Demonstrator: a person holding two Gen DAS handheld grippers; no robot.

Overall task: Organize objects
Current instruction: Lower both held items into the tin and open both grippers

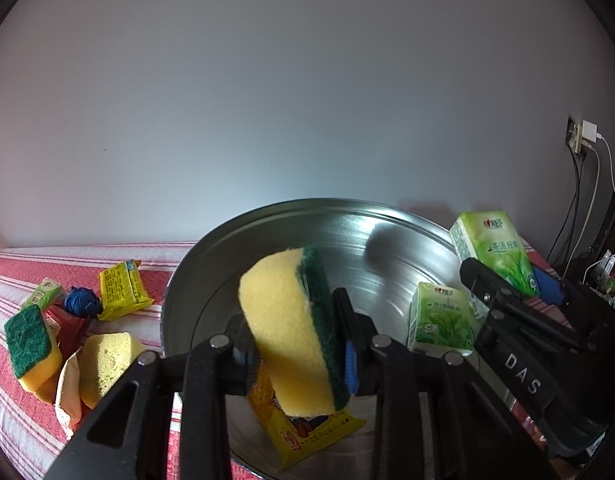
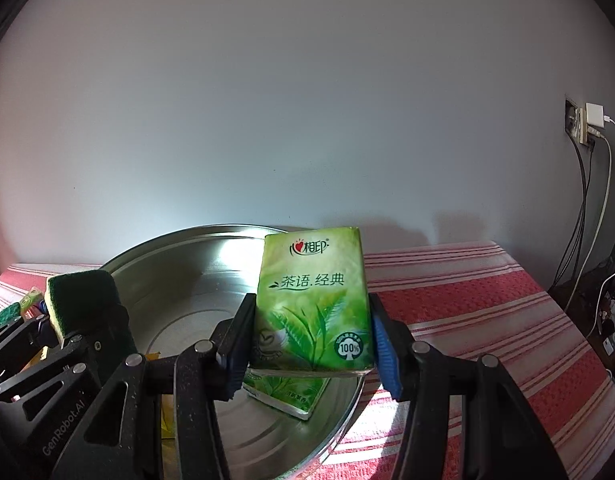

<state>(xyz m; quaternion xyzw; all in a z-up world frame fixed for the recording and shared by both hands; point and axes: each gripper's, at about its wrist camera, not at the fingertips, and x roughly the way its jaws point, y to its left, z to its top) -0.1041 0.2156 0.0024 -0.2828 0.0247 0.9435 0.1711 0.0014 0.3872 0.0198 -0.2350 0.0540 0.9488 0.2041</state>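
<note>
i see a wide round silver metal basin (image 1: 267, 236) sitting on the red and white striped cloth (image 2: 467, 300) that covers the surface. inside it lie a yellow printed snack packet (image 1: 307, 436) near the front wall and a small green tissue pack (image 1: 441, 320) toward the right side.

my left tool (image 1: 295, 344) hangs over the basin, angled downward, its jaws clamped on a yellow sponge with a dark green scouring layer (image 1: 291, 328), which stands nearly upright between them. my right tool (image 2: 309, 344) is also tilted down over the basin's right part and grips a second green tissue pack with a tea leaf picture (image 2: 313, 300), held upright above the one lying in the basin.

the held pack shows chinese characters, a heart logo and a "100%" badge. the right tool's body reads "das" in the left view; the left tool's reads "genrobot.ai" in the right view.

left of the basin, on the cloth, lie another green-topped sponge (image 1: 31, 344), a plain yellow sponge (image 1: 107, 360), a yellow packet (image 1: 121, 290) and a blue ball of yarn (image 1: 81, 306).
</note>
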